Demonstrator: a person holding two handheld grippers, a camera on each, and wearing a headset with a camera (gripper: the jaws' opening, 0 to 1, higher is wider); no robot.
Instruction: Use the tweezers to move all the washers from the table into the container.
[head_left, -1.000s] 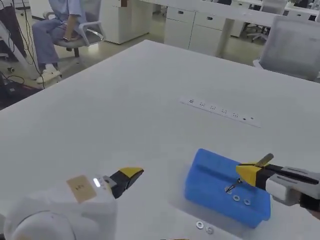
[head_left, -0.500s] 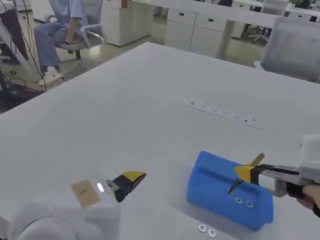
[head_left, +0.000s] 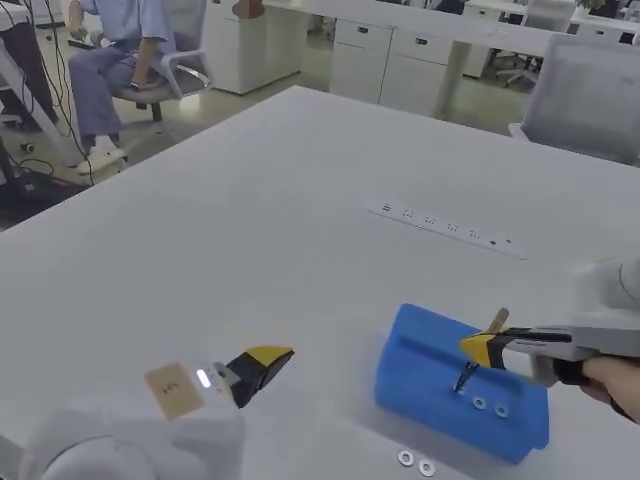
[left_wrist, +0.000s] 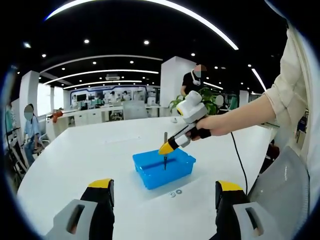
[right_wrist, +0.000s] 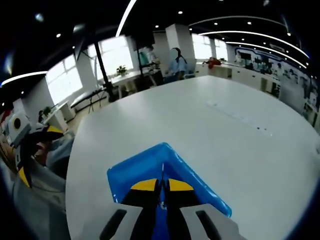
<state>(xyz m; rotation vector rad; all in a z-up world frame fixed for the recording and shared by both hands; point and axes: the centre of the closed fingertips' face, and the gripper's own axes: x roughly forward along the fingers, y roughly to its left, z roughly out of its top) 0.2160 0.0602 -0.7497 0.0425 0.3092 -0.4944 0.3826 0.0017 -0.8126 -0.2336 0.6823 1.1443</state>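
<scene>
Right gripper (head_left: 480, 349): jaws clenched on the tweezers (head_left: 466, 375). The upper end sticks out above the jaws and the tips point down into the blue container (head_left: 415, 345). The right gripper view agrees: jaws pressed together on the thin shaft, blue tray directly beneath.

The tweezer tips sit low over the container floor, near the stored washers (head_left: 480, 404), two lying flat toward the near-right end. I can't tell whether a washer is pinched in the tips, too small. My read is that this is the drop step. Holding the tips low inside the walls makes sense, since a released washer lands flat instead of bouncing out.

Loose washers (head_left: 405, 458): two, side by side on the table (head_left: 300, 220), just outside the container's near wall. They're close enough for a short reach, so I'd guess they're next.

Left gripper (head_left: 262, 362): jaws spread wide, nothing in them, hovering well apart to the left of the container. It looks parked there to keep the work area and sightline clear. The downside is that nothing braces the container, so a nudge from the tweezers could slide it.
</scene>
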